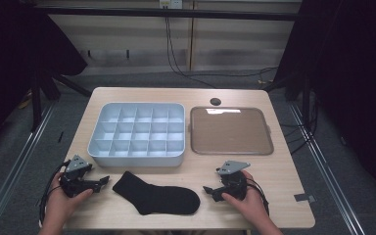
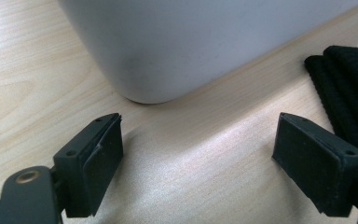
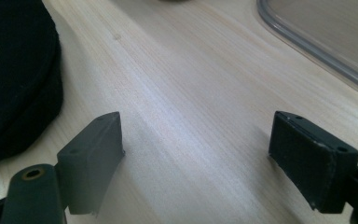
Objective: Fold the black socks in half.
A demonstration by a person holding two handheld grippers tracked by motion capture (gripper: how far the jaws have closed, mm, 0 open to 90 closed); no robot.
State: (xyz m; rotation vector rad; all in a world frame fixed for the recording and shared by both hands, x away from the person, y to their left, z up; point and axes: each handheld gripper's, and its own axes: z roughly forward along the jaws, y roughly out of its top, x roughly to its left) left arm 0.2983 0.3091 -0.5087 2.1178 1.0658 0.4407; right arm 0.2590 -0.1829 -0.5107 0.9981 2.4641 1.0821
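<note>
high view: a pale wooden table [image 1: 274, 196] between dark curtains bears a flat black sock [image 1: 156, 195] between the wide-open, empty left gripper [image 1: 105, 180] and right gripper [image 1: 206, 189]; left gripper view: its ribbed cuff lies at right; right gripper view: its rounded toe lies at left.

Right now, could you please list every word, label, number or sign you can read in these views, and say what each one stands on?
None can be read: the black sock, the grey divided organizer box, the clear lid and the wooden table carry no visible print.
The small yellowish plate on the back wall may bear marks, but it is too small and blurred to read.
</note>
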